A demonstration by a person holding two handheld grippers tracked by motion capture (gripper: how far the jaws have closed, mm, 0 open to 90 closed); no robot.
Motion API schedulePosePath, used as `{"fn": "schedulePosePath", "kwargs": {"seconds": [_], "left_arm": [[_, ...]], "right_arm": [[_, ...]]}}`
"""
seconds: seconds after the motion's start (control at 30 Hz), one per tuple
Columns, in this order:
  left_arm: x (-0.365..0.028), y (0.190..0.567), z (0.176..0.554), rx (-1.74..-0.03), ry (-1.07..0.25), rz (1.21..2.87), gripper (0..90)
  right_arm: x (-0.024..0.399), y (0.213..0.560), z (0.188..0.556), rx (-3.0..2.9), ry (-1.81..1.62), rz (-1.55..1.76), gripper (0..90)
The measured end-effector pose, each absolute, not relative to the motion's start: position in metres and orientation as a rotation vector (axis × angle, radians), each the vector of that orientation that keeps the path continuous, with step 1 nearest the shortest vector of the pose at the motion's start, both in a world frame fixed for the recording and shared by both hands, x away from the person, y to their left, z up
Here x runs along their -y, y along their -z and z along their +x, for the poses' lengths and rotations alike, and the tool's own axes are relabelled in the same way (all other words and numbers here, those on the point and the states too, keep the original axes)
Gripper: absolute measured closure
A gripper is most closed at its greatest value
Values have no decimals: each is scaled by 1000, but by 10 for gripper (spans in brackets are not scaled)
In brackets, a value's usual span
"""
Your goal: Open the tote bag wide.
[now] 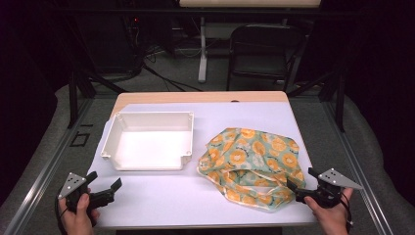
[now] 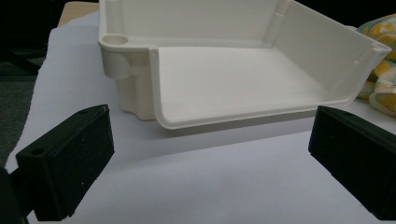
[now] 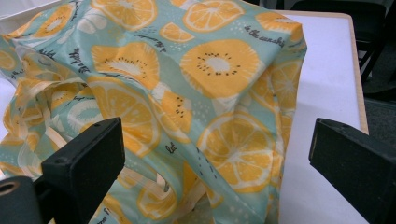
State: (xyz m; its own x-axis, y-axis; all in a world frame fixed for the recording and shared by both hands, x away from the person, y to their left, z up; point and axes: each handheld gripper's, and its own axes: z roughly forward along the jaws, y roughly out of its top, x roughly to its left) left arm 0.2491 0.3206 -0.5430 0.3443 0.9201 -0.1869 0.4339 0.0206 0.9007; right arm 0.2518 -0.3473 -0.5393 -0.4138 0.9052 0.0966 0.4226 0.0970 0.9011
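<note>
A white plastic bin (image 1: 111,142) stands empty on the left half of the table; in the left gripper view its low front wall (image 2: 233,116) faces me. A crumpled teal bag printed with orange slices (image 1: 252,164) lies to the bin's right, and its edge (image 2: 380,60) shows beside the bin. My left gripper (image 1: 104,180) rests near the front left edge, a short way before the bin, jaws wide open (image 2: 210,140) with nothing between them. My right gripper (image 1: 302,179) sits at the bag's near right corner, open (image 3: 217,140), the bag's cloth (image 3: 187,84) just ahead of its jaws.
A white sheet (image 1: 205,200) covers the wooden table (image 1: 195,97). A folding chair (image 1: 259,49) and a desk leg (image 1: 202,49) stand on the floor beyond the far edge. Metal frame rails (image 1: 44,166) run along both sides.
</note>
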Motion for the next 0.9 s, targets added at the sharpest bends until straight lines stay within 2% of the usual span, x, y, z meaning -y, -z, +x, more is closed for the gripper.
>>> {"fn": "schedulePosePath", "kwargs": {"seconds": [0.57, 0.9], "left_arm": [[-267, 522, 251, -1162, -619, 1651, 5], [-236, 517, 253, -1096, -583, 1697, 5]], "right_arm": [[324, 526, 254, -1907, -1338, 1269, 52], [301, 520, 260, -1911, -1315, 1201, 47]]}}
